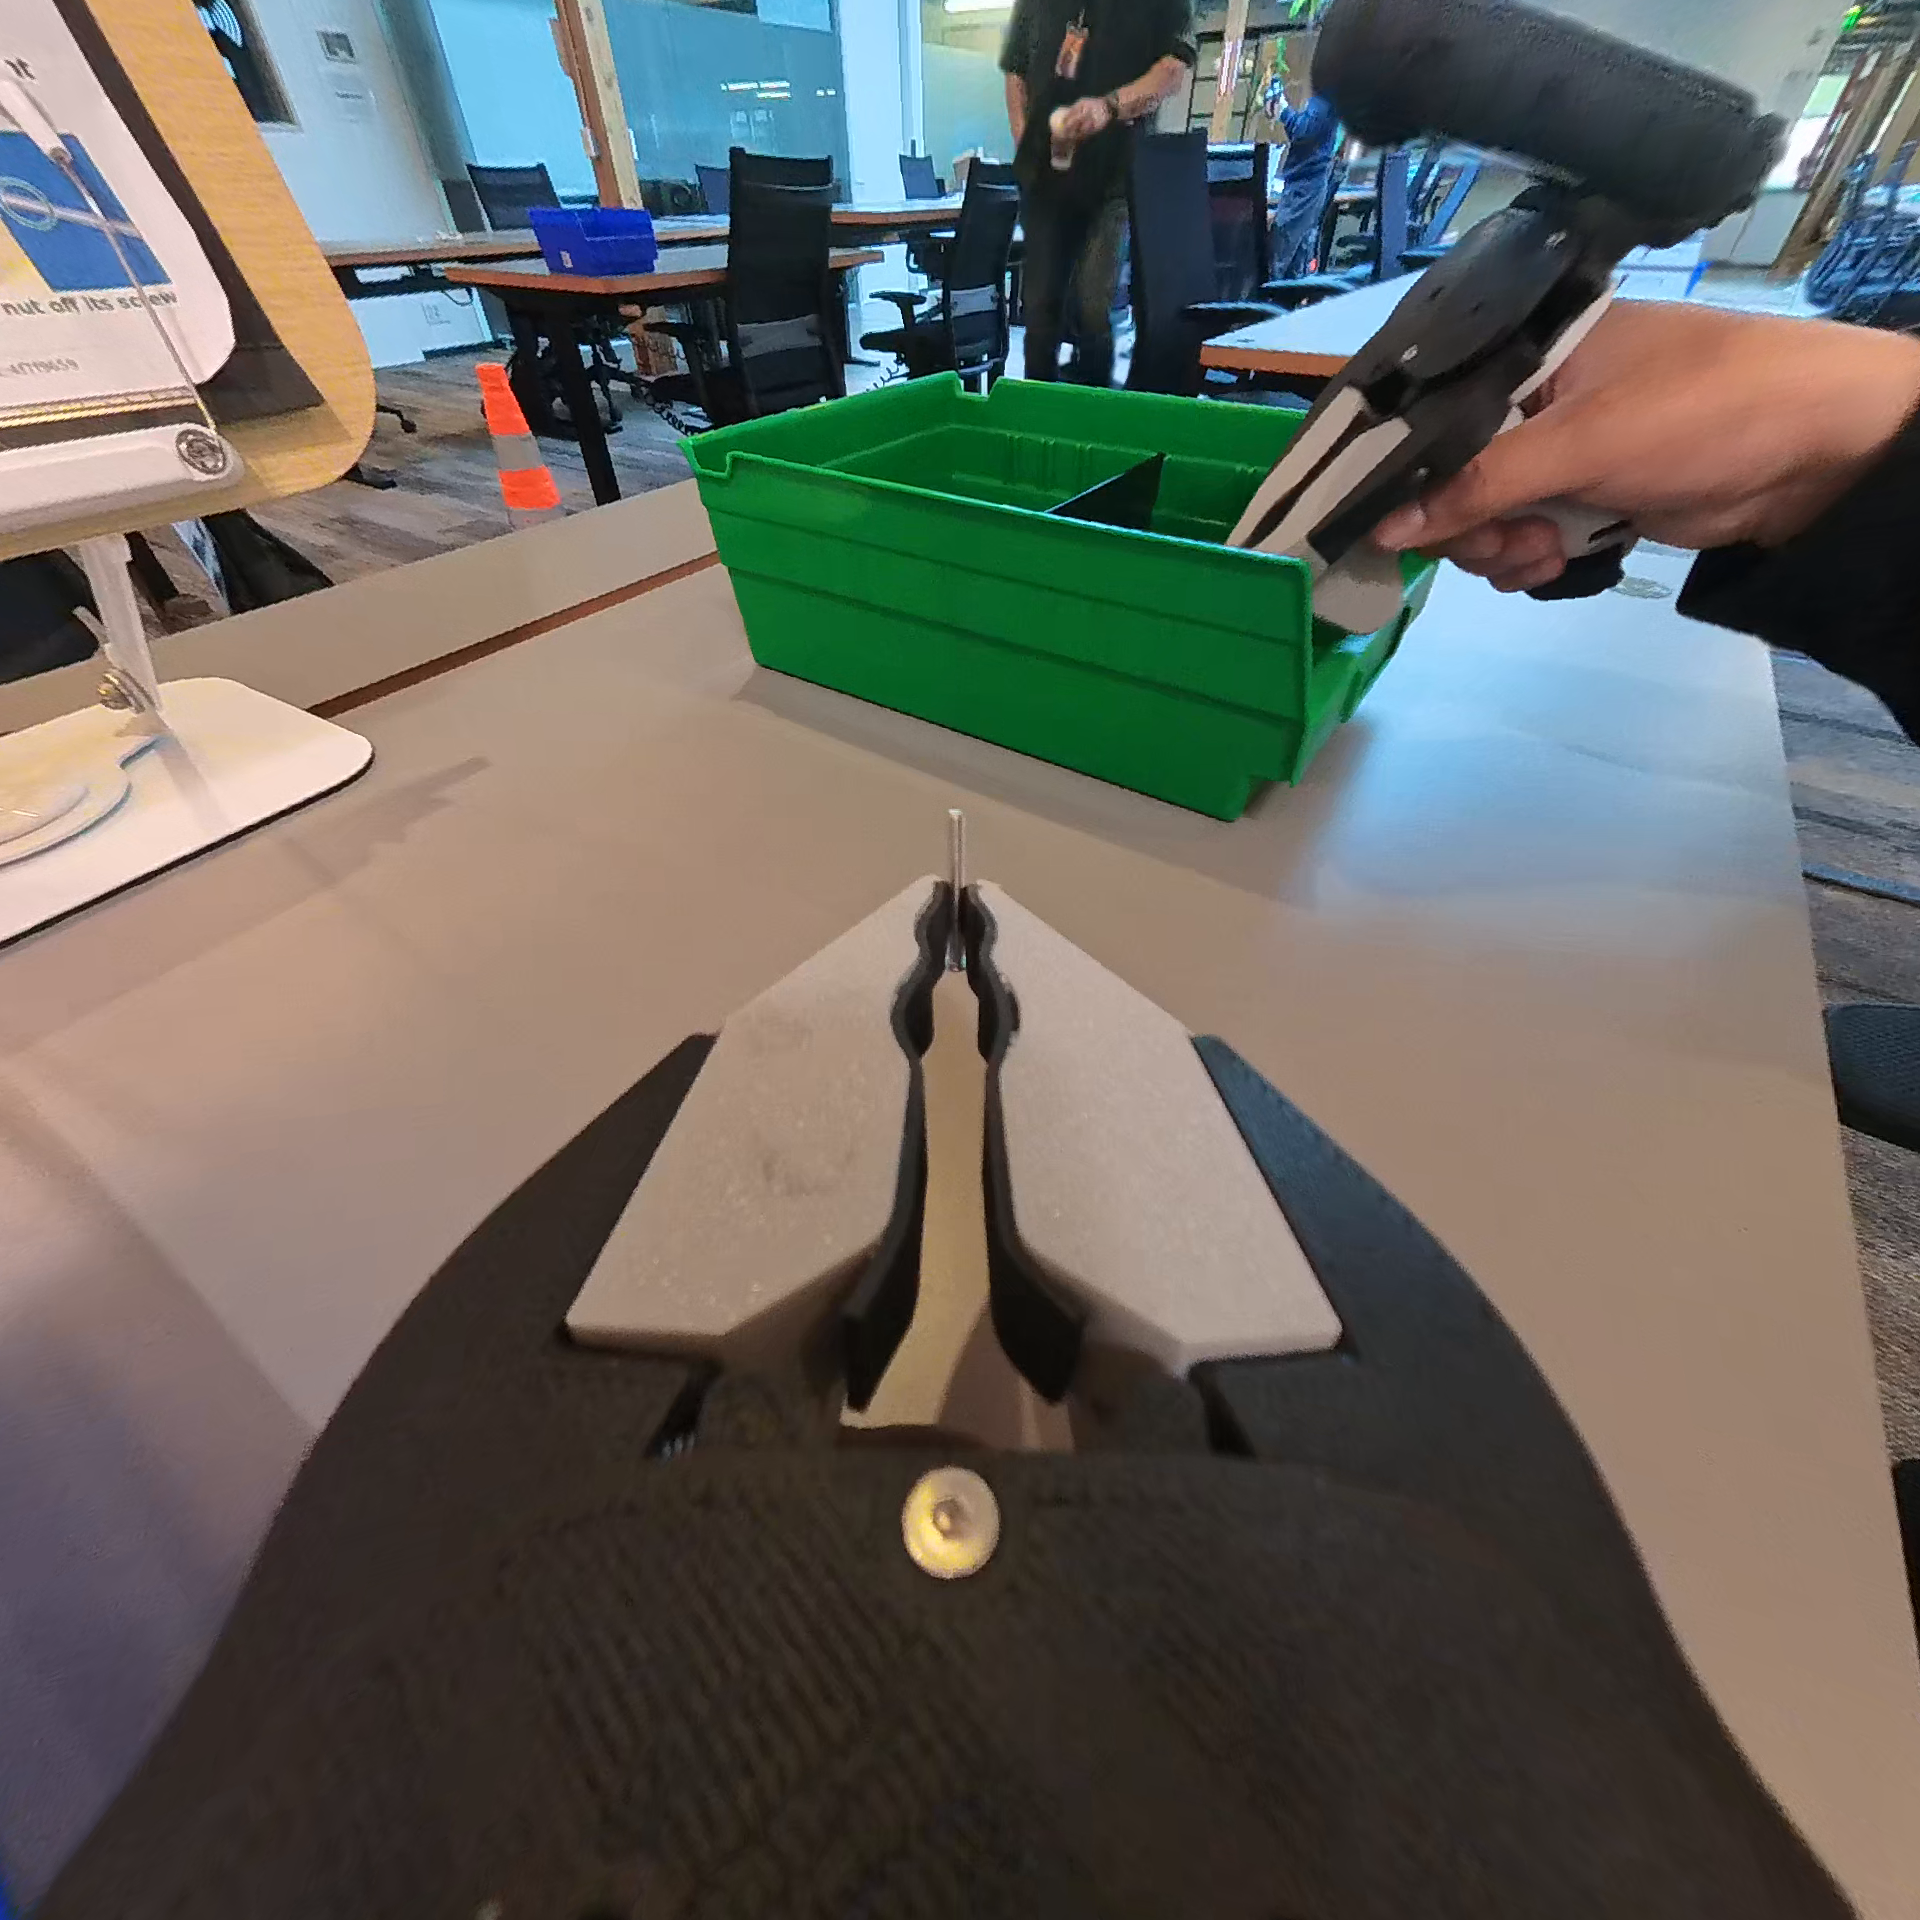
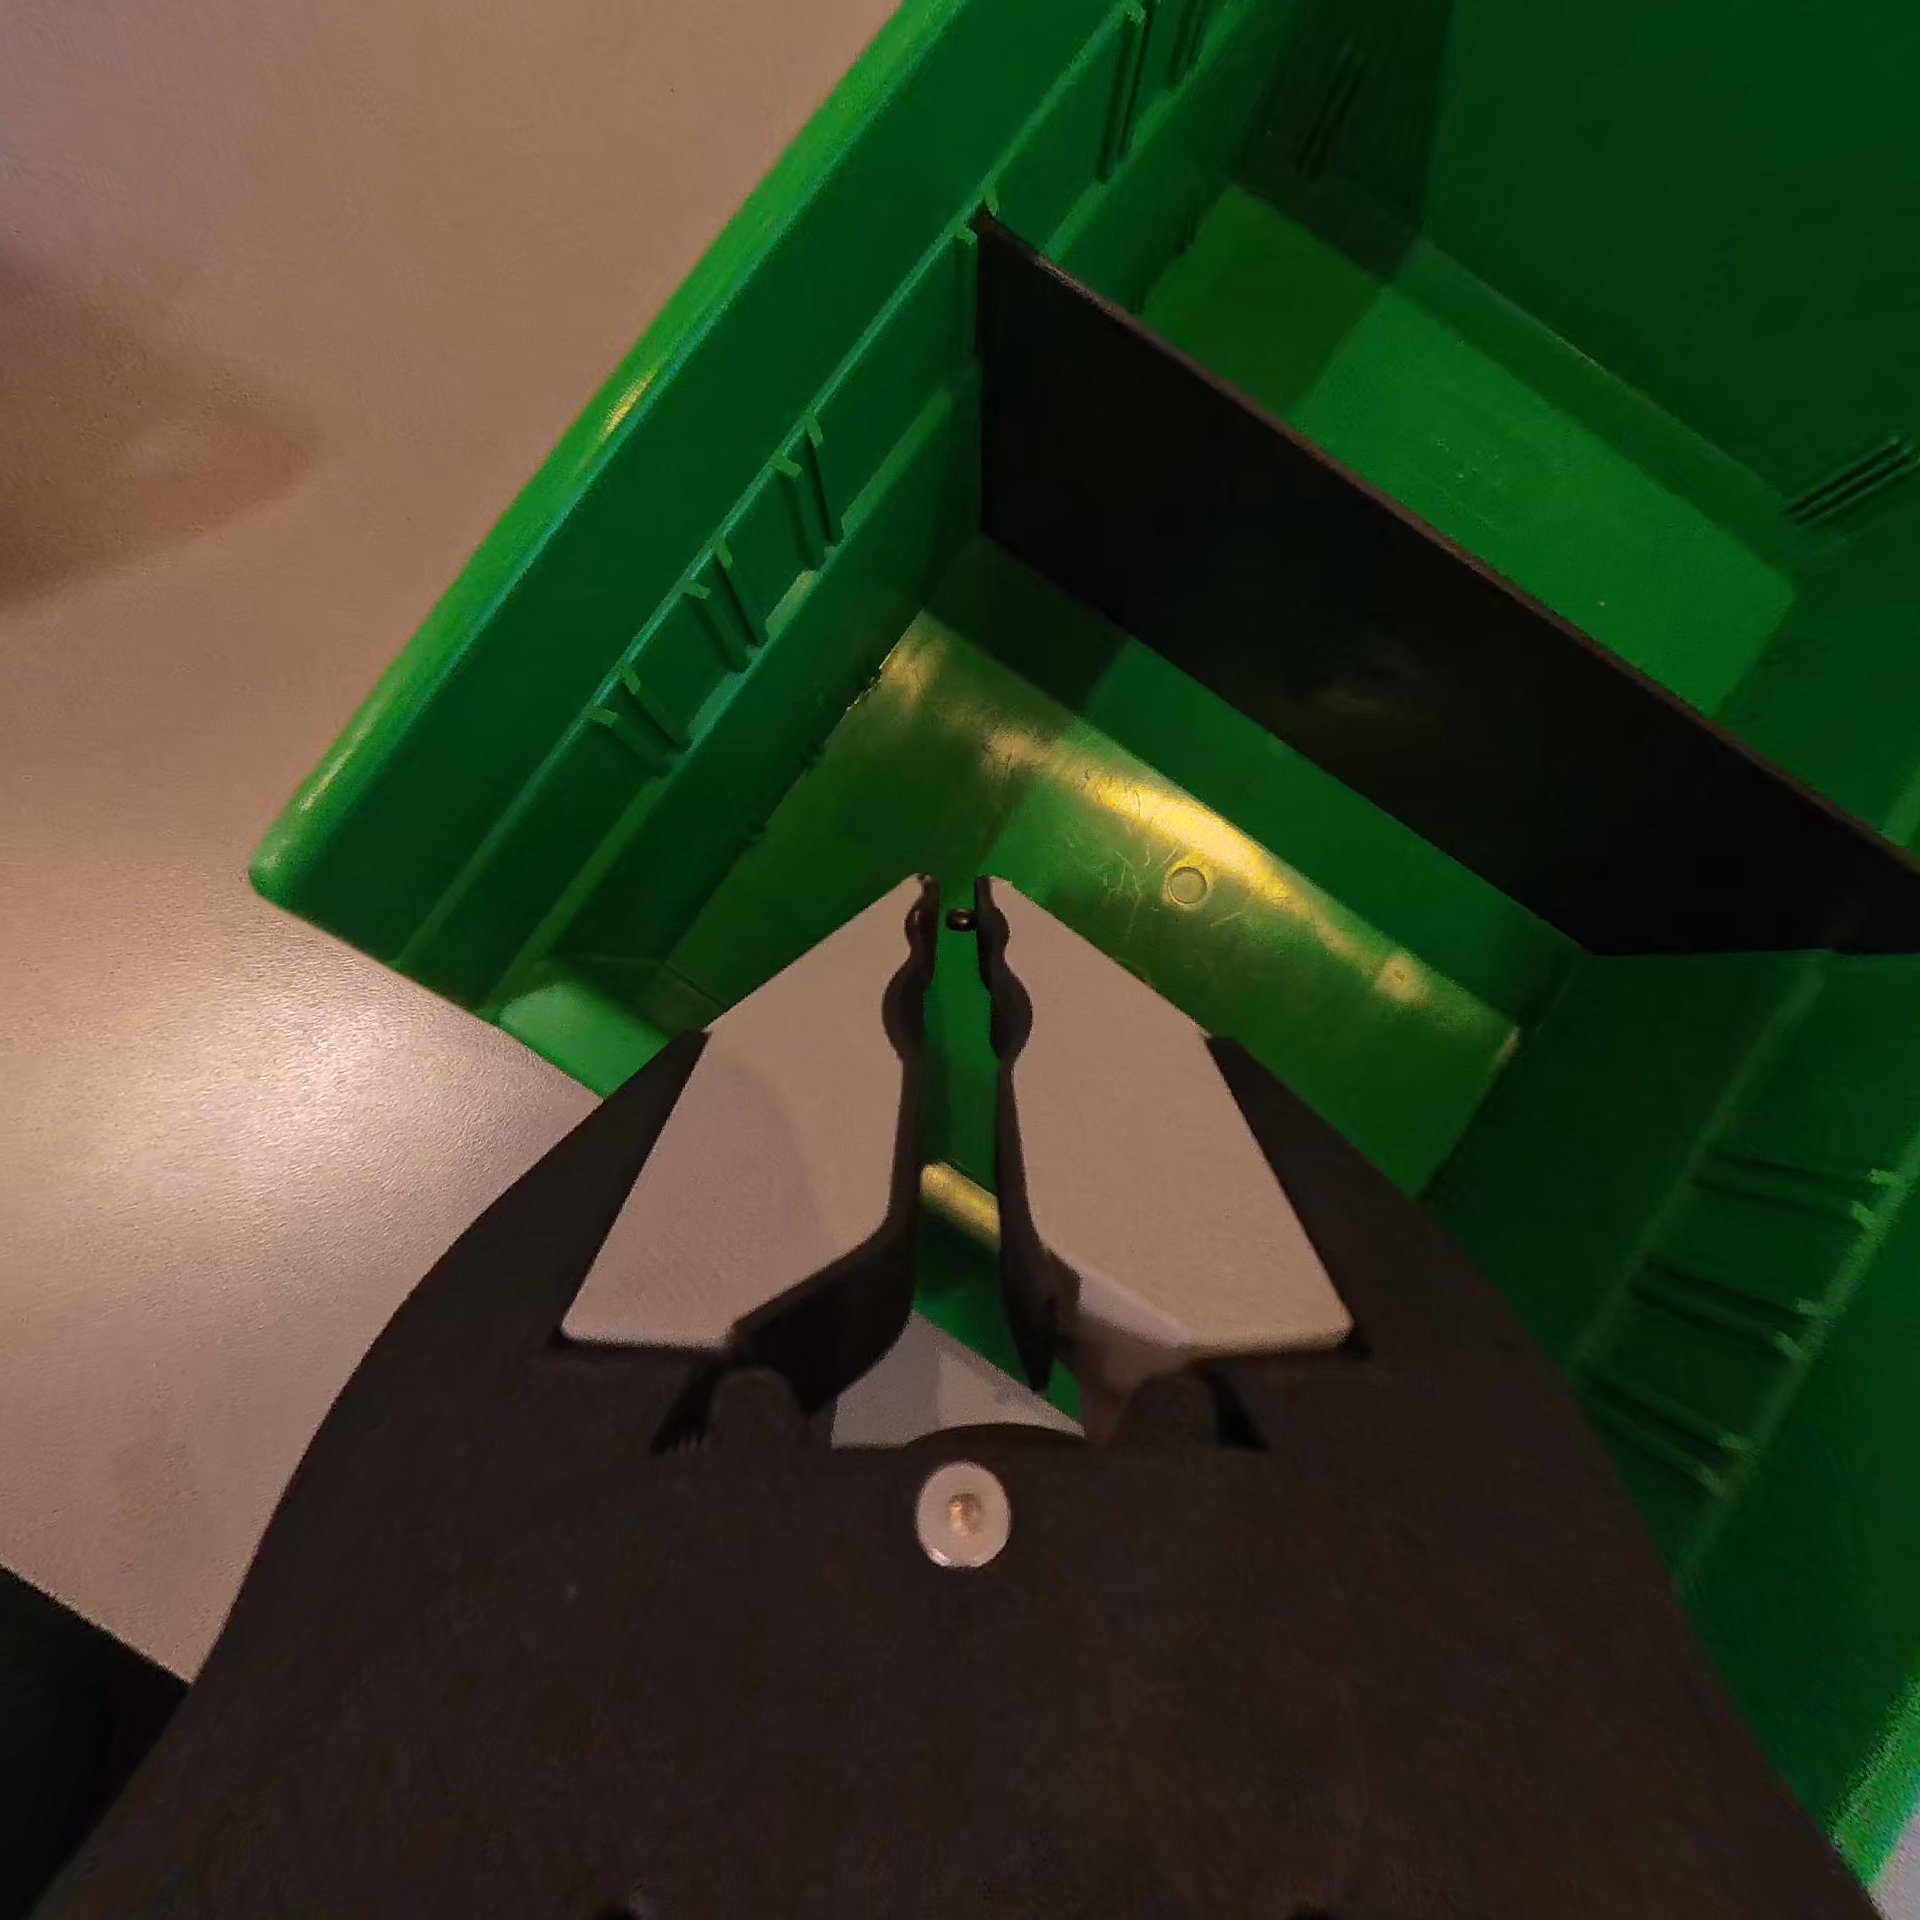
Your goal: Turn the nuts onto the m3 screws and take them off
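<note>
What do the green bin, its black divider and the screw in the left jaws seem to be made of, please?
Green bin: moulded plastic, semi-glossy, judging by its ribs and soft highlights. Black divider: thin flat sheet, probably plastic, faint sheen. Screw: bare metal by its silvery grey shine, likely steel.

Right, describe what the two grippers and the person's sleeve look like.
Each gripper, left gripper and right gripper, has pale grey wedge fingers with wavy black inner pads on a ribbed black body with one silver bolt. The right gripper's hand wears a dark sleeve.
</note>
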Motion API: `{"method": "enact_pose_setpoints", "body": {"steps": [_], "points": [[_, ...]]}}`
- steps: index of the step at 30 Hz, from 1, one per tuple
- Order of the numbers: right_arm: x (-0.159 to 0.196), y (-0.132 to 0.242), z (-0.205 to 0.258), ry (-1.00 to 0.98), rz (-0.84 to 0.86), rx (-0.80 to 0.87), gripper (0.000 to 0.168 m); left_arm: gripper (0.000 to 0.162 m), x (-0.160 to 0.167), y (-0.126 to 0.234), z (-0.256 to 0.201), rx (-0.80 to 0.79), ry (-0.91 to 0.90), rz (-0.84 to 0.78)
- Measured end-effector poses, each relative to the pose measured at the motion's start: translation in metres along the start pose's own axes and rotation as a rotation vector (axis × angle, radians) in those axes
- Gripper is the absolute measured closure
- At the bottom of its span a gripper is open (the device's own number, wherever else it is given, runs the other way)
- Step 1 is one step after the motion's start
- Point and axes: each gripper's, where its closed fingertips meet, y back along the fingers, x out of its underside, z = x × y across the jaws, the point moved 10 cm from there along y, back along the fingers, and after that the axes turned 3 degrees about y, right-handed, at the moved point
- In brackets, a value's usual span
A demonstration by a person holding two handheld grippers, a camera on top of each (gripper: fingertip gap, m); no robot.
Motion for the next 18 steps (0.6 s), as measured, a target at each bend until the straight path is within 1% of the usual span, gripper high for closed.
{"method": "enact_pose_setpoints", "body": {"steps": [2, 8, 11, 15, 18], "points": [[0.000, 0.002, -0.001, -0.004, -0.004, -0.006, 0.159, 0.162, 0.001, -0.001, 0.000, 0.000, -0.004, 0.005], [0.003, 0.004, -0.003, -0.017, -0.003, -0.019, 0.159, 0.162, 0.001, -0.001, -0.001, 0.002, -0.004, 0.008], [0.003, 0.008, -0.004, -0.041, -0.034, -0.039, 0.158, 0.162, 0.001, -0.001, -0.001, 0.002, -0.005, 0.008], [-0.003, 0.021, -0.002, -0.049, -0.133, -0.015, 0.158, 0.162, 0.001, -0.002, -0.001, 0.006, -0.008, 0.011], [-0.013, 0.039, 0.008, -0.038, -0.295, -0.002, 0.156, 0.162, 0.001, -0.002, -0.002, 0.025, -0.005, 0.010]]}}
